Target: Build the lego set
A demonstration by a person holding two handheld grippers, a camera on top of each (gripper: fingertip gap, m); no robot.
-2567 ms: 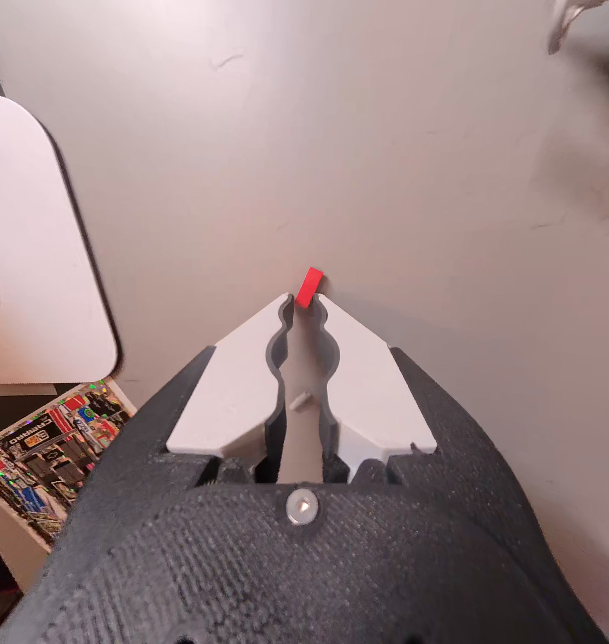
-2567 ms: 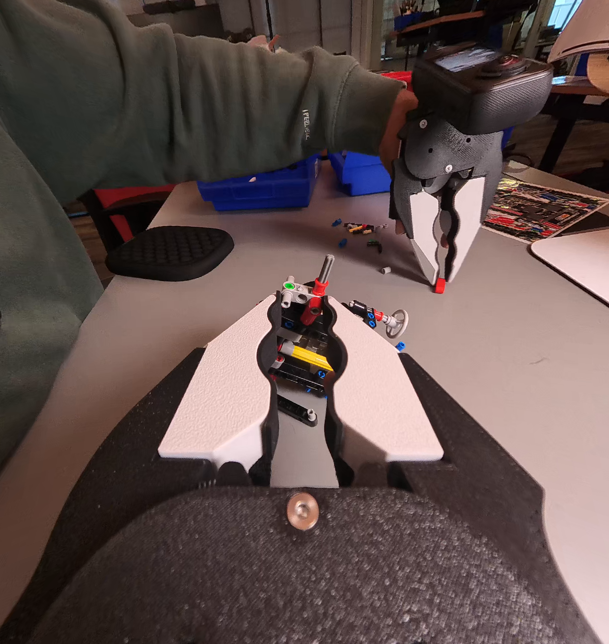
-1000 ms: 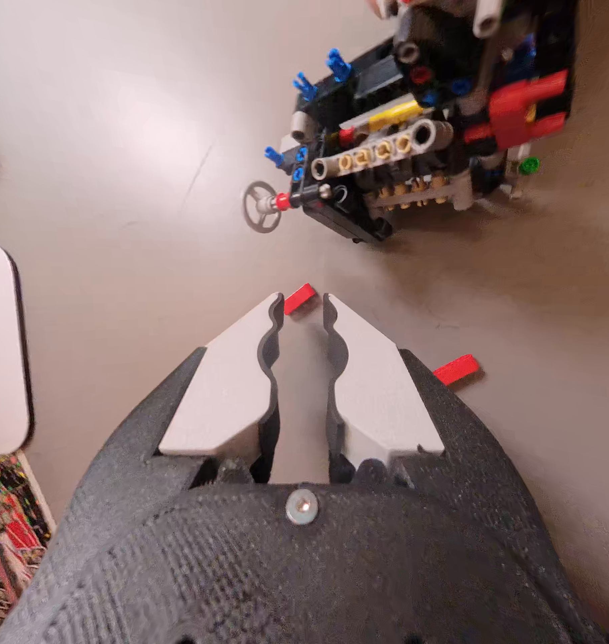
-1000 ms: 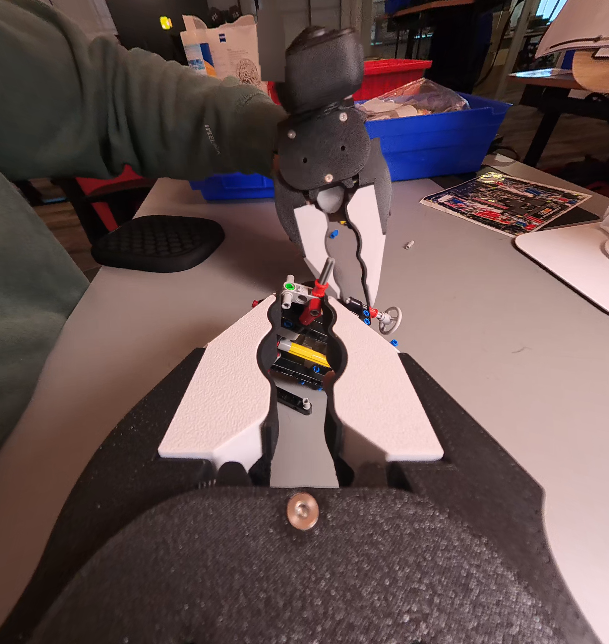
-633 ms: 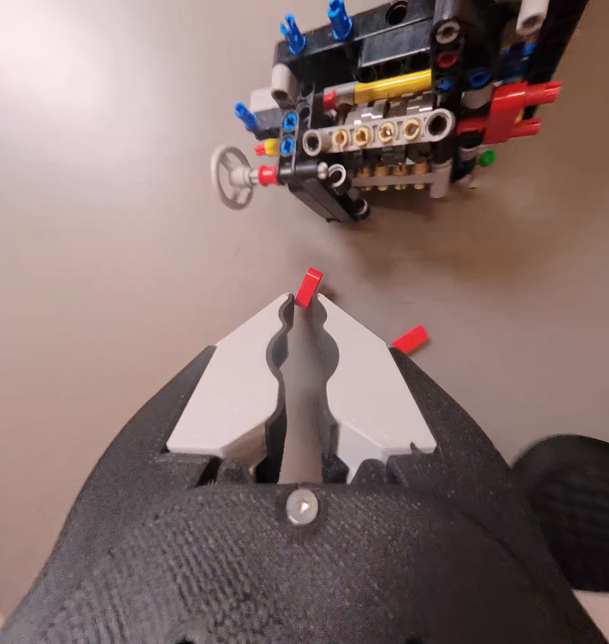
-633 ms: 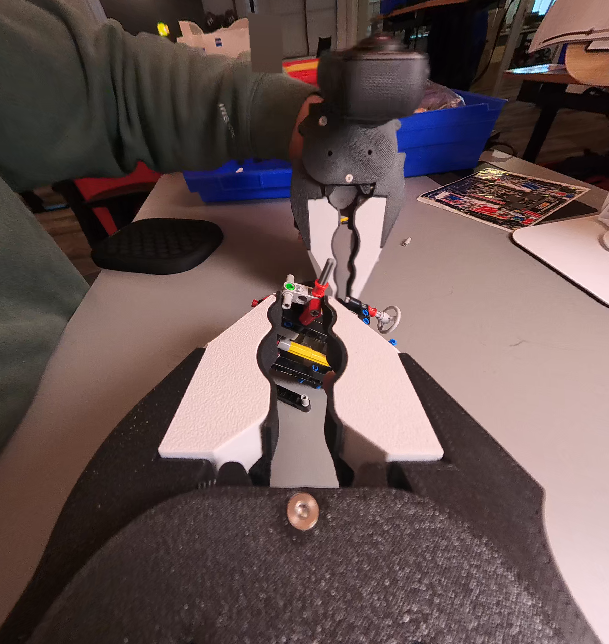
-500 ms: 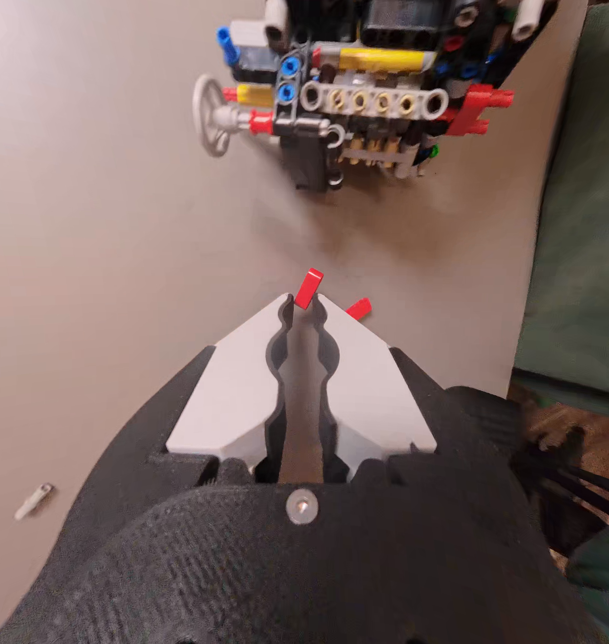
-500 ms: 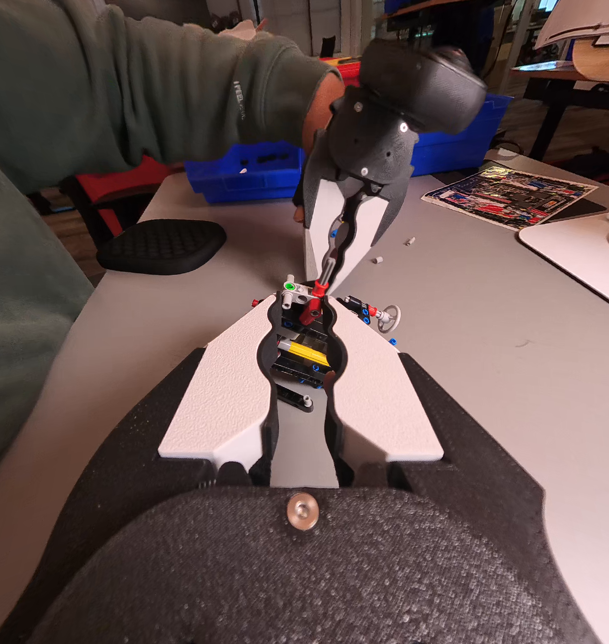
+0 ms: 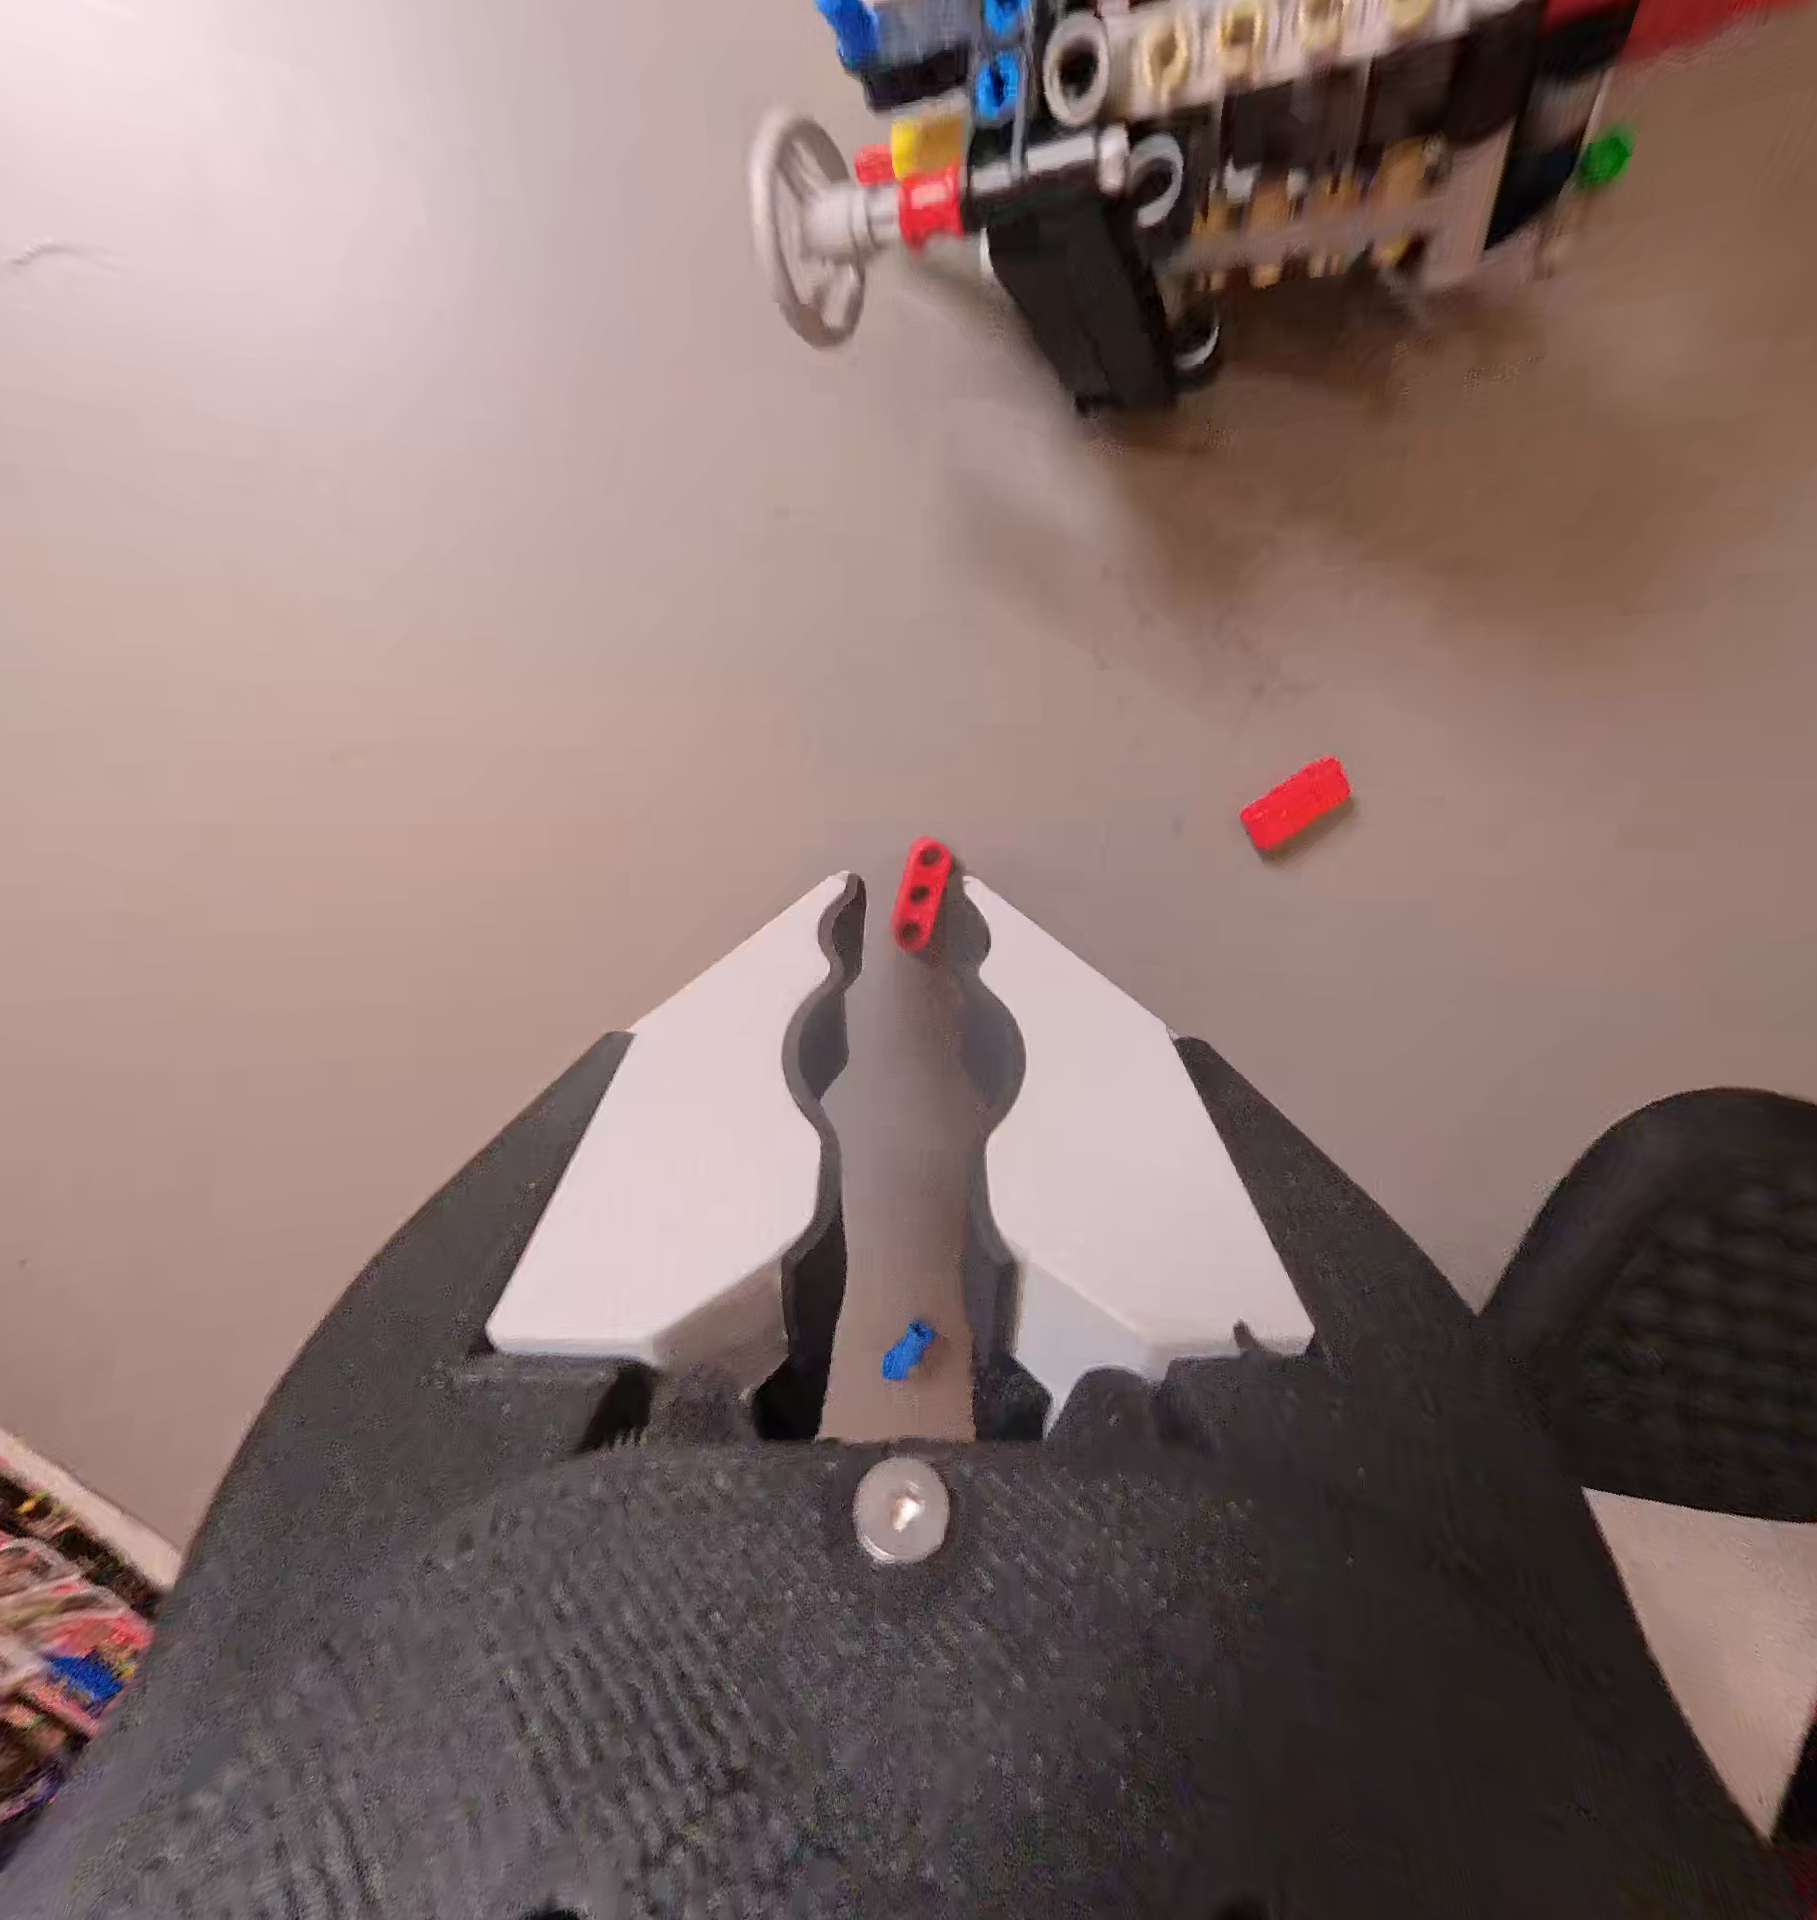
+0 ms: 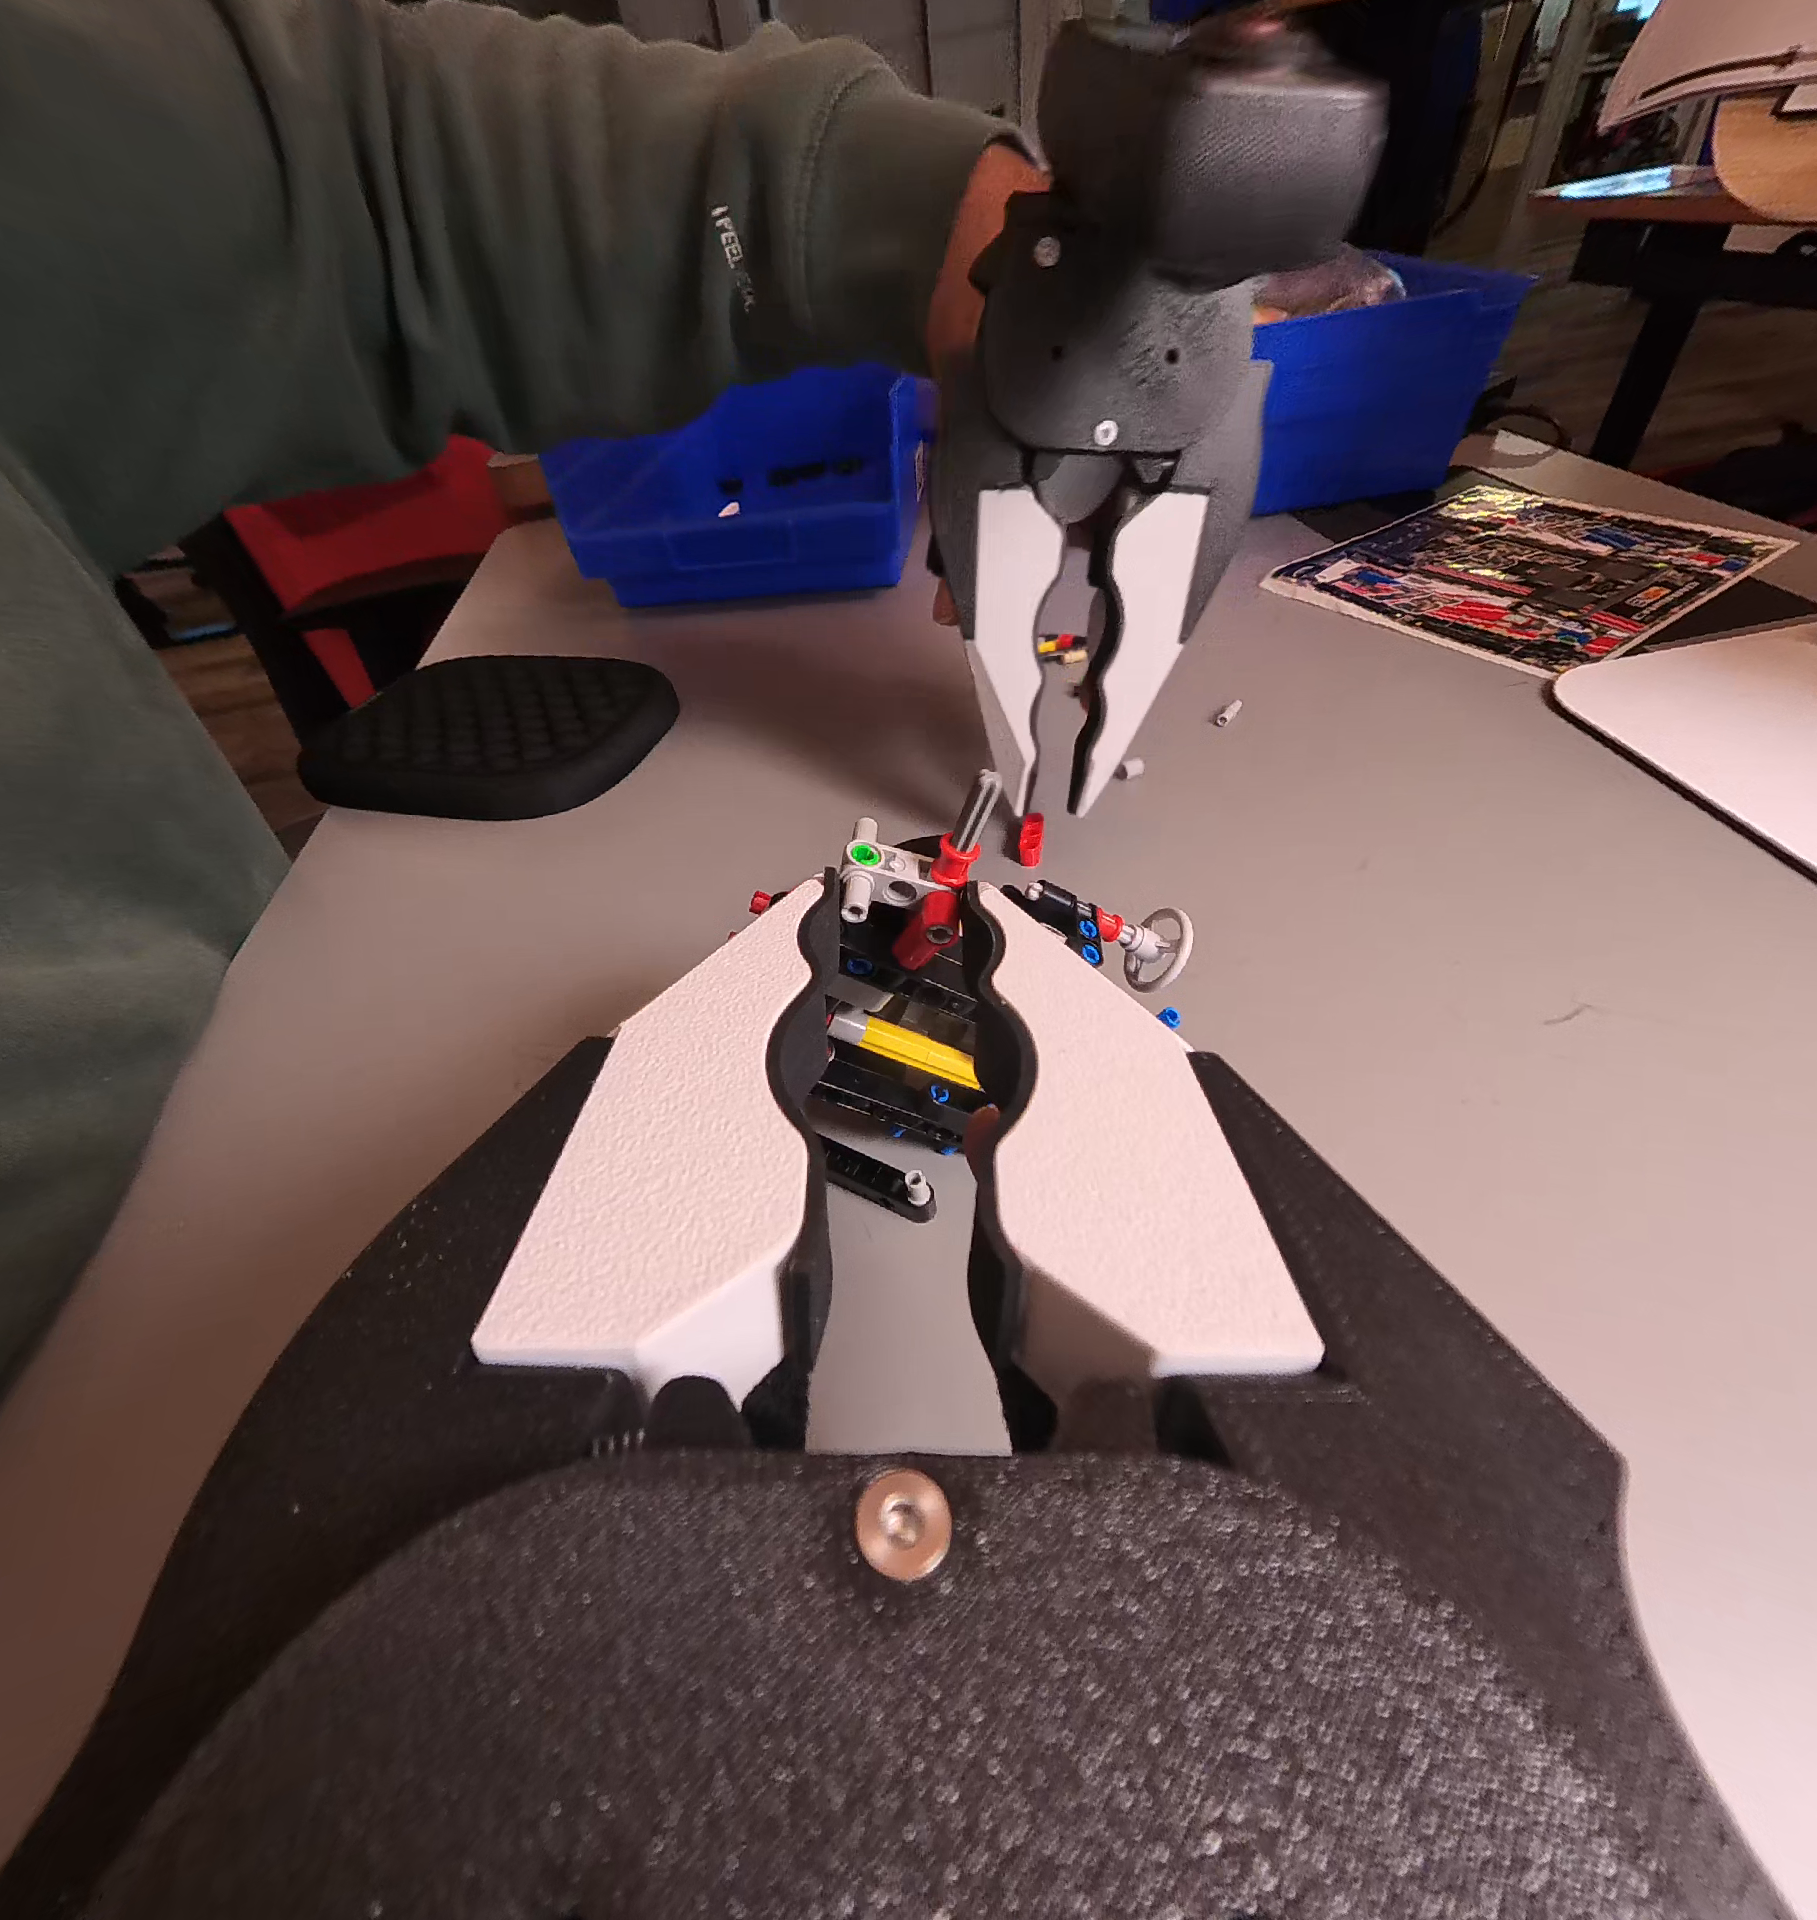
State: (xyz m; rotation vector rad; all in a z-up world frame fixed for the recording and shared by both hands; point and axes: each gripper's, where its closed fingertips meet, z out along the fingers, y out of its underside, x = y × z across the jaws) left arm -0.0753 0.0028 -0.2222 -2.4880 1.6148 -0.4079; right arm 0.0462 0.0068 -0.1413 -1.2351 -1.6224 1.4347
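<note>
Grey table (image 9: 364, 623): left gripper (image 9: 914, 883) fingers now parted, red beam (image 9: 920, 896) freed; right gripper (image 10: 909, 899) still clamps lego model (image 10: 909, 1029)

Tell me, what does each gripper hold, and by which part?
Right gripper clamps the model by its sides. Left gripper open; red beam loose at its tips.

Left gripper (image 9: 914, 883) pointing down, jaws slightly parted, right gripper (image 10: 909, 894) low, jaws clamped.

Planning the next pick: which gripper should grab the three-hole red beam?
Left. The left gripper hangs open right at the red beam; the right gripper is clamped on the lego model.
</note>
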